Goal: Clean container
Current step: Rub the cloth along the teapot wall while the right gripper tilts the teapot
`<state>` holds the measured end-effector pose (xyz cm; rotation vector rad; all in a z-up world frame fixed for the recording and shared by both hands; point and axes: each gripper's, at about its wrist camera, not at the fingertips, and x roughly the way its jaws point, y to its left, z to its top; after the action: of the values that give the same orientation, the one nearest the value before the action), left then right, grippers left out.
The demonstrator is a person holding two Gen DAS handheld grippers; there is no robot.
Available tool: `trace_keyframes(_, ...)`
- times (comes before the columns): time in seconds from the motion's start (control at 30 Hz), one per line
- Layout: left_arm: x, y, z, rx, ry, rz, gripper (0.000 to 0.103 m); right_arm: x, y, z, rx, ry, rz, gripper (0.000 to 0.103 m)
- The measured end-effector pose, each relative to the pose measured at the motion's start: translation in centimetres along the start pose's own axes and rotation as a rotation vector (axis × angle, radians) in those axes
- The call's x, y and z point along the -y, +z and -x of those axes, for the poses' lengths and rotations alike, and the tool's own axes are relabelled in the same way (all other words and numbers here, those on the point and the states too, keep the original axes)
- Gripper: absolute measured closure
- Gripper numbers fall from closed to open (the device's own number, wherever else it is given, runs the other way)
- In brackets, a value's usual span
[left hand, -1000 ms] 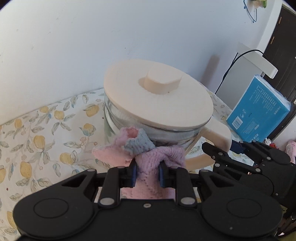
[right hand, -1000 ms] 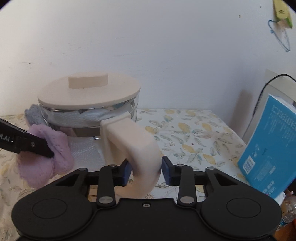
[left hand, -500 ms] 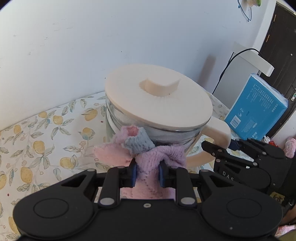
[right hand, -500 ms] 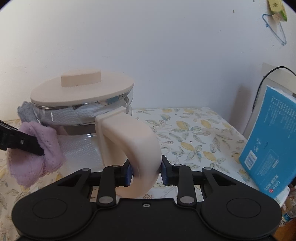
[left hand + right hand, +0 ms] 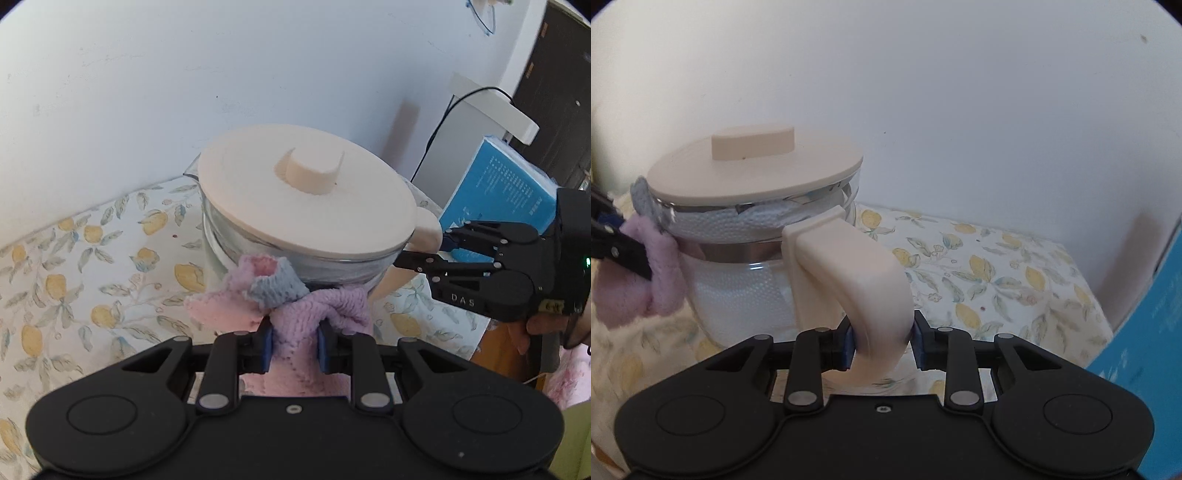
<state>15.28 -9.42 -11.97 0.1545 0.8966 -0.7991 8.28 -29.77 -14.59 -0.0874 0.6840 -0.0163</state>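
A glass kettle (image 5: 255, 254) with a cream lid (image 5: 306, 199) stands tilted over the lemon-print tablecloth (image 5: 74, 251). My left gripper (image 5: 294, 345) is shut on a pink, lilac and blue cloth (image 5: 291, 310) and presses it against the kettle's glass wall under the lid rim. My right gripper (image 5: 882, 349) is shut on the kettle's cream handle (image 5: 849, 273); it also shows in the left wrist view (image 5: 443, 254). The cloth (image 5: 653, 273) shows at the kettle's left side in the right wrist view. White textured lining shows through the glass (image 5: 738, 295).
A blue box (image 5: 506, 192) stands at the table's right end, also at the right edge in the right wrist view (image 5: 1145, 350). A white device with a black cable (image 5: 491, 107) stands behind it. A white wall (image 5: 923, 92) backs the table. A dark door (image 5: 557, 74) is at far right.
The kettle has turned and tipped, with the handle swinging away to the right in the left view. The cloth stays pressed on the glass. Both grips hold.
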Motion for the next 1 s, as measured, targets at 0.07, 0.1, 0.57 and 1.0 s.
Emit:
trace_keyframes(0.07, 0.5, -0.1, -0.3, 0.002, 0.012, 0.002, 0.081, 0.3, 0.0, -0.1, -0.002, 0.011, 0.007, 0.069)
trace_keyframes(0.1, 0.6, -0.1, -0.5, 0.001, 0.015, 0.011, 0.081, 0.4, 0.0, -0.2, -0.003, 0.017, 0.010, 0.069)
trace_keyframes(0.57, -0.3, -2.4, -4.7, -0.064, 0.020, 0.084, 0.080, 2.3, 0.4, -0.8, -0.029, 0.074, 0.029, 0.069)
trace_keyframes(1.0, -1.5, -3.2, -7.0, -0.107, -0.005, 0.111, 0.081, 1.9, 0.4, -0.1, -0.041, 0.071, 0.006, 0.068)
